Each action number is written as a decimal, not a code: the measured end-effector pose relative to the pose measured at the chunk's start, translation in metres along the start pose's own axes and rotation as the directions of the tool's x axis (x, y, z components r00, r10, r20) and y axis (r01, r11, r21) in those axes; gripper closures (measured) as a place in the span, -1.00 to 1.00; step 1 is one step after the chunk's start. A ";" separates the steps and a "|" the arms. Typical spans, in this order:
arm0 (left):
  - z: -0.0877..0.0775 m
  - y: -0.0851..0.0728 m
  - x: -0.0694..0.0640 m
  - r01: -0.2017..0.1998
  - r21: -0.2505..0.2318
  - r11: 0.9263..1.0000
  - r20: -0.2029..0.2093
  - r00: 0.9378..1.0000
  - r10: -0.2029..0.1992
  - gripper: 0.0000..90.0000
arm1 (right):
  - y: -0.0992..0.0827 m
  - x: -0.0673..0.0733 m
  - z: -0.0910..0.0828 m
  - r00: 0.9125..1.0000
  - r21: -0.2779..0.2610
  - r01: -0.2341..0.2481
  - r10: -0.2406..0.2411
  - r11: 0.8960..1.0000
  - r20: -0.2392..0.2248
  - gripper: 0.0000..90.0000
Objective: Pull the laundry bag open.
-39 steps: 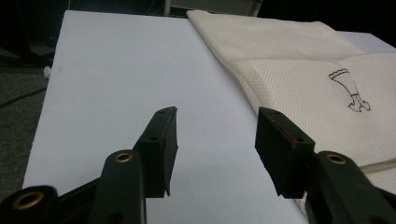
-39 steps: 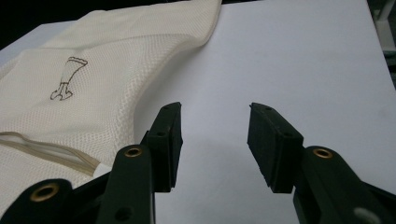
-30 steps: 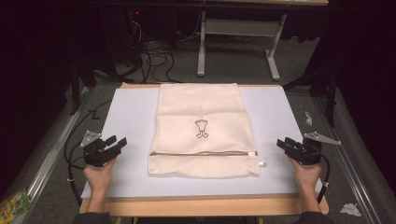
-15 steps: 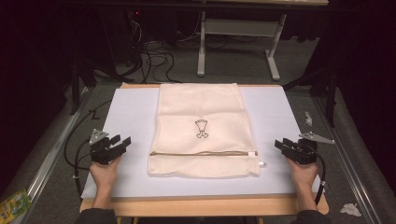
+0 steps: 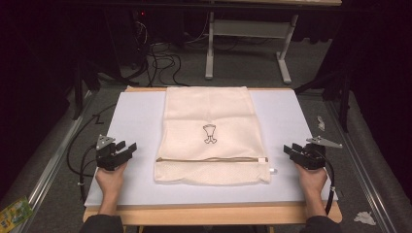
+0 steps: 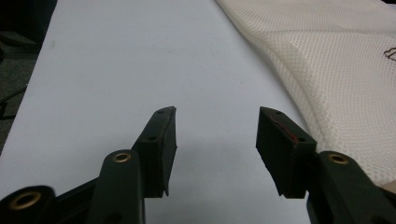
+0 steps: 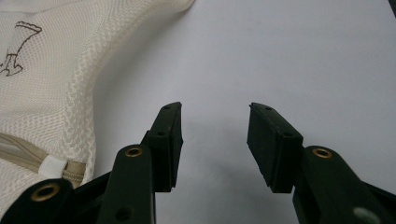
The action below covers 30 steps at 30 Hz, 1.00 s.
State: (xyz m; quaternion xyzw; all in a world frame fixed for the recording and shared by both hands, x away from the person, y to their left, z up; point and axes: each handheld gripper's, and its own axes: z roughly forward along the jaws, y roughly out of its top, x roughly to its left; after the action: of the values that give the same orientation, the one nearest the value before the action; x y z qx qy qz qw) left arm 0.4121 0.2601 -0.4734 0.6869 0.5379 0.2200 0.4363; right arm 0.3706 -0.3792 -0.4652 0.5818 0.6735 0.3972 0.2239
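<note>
A cream mesh laundry bag lies flat in the middle of the white table top, with a small dark emblem on it and a beige zipper running across near its front end. My left gripper rests on the table left of the bag, open and holding nothing. My right gripper sits right of the bag, also open and holding nothing. In the left gripper view the bag lies right of the gripper. In the right gripper view the bag and its zipper end lie left of the gripper.
The table has a wooden front edge. Cables trail off the left side. Beyond the table stand a metal desk frame and floor cables. Scraps lie on the grey floor at right and a packet at lower left.
Both hands have shifted a little forward and inward toward the bag. The bag has not moved.
</note>
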 end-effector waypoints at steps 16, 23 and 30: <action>0.008 -0.004 -0.002 -0.029 0.008 1.000 -0.033 0.999 0.029 0.04 | -0.001 0.002 0.008 0.999 0.019 0.022 -0.022 1.000 0.030 0.24; 0.009 -0.005 -0.002 -0.033 0.006 0.999 -0.041 0.999 0.033 0.04 | -0.002 0.002 0.011 0.999 0.017 0.042 -0.042 0.999 0.032 0.23; 0.009 -0.006 -0.003 -0.044 0.002 0.999 -0.043 0.998 0.044 0.01 | -0.005 0.005 0.013 0.998 0.018 0.046 -0.046 0.999 0.041 0.21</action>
State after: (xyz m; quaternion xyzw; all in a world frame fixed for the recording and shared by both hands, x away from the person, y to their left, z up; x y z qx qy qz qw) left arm 0.4143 0.2540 -0.4829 0.6940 0.5321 0.2440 0.4192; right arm 0.3765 -0.3713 -0.4758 0.5762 0.6853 0.3740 0.2418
